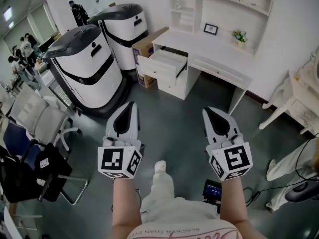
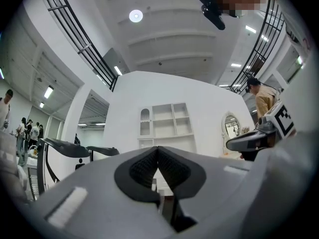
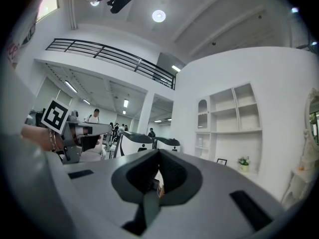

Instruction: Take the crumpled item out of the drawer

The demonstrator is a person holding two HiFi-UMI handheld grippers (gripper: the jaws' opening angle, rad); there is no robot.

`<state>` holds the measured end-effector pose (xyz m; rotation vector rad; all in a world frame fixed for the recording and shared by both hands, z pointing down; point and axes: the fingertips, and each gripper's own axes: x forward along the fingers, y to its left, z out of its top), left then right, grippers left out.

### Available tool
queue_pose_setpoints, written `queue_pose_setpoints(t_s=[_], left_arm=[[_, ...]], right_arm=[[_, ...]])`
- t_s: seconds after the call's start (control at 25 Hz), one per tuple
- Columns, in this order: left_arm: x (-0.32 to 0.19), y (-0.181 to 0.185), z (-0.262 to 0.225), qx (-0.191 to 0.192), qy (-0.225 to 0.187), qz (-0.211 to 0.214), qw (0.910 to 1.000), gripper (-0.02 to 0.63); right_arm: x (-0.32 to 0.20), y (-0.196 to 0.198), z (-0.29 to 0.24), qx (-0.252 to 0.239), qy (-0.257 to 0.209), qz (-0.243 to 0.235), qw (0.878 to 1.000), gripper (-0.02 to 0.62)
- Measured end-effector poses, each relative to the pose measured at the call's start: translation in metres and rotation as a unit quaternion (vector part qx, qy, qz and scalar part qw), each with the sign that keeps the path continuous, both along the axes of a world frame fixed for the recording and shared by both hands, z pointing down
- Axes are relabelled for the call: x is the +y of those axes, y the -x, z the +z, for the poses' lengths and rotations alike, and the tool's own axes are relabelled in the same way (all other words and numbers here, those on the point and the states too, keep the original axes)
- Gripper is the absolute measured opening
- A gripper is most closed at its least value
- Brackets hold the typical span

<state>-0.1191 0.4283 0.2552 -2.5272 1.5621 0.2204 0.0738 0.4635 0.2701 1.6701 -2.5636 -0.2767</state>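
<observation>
L hand-held gripper (image 1: 130, 106), R hand-held gripper (image 1: 210, 111) closed, empty; white machines (image 1: 89, 68) beside open drawer (image 1: 164, 63).

white left gripper (image 1: 131, 105), right gripper (image 1: 210, 110), black-marked cubes (image 1: 119, 162)

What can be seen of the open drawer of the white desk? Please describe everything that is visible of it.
The open drawer is white and looks like painted wood. It is the top one in the drawer stack at the left end of the white desk. It stands pulled far out and level, with its front panel toward a brown cardboard box beside the desk. The inside looks pale, but from the head view no contents can be made out. Nothing is seen touching it apart from the desk.
</observation>
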Motion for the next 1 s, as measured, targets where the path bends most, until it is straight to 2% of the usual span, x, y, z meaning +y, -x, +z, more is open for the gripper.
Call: queue_pose_setpoints(t_s=[0.24,0.44,0.68,1.0], left_arm=[[-0.084,0.011,-0.007,0.009,-0.002,0.003,1.0000,0.011],[-0.159,0.015,-0.010,-0.001,-0.001,0.012,0.9999,0.009],[-0.249,0.044,-0.010,0.003,0.003,0.014,0.9999,0.011],[-0.319,0.051,0.003,0.007,0.015,0.030,0.9994,0.009]], right_arm=[[-0.078,0.012,-0.004,0.015,0.001,0.000,1.000,0.006],[-0.152,0.019,-0.007,0.013,0.007,0.008,1.000,0.006],[-0.235,0.044,-0.007,0.019,0.009,0.019,1.000,0.006],[-0.299,0.053,0.006,0.029,0.021,0.036,0.999,0.006]])
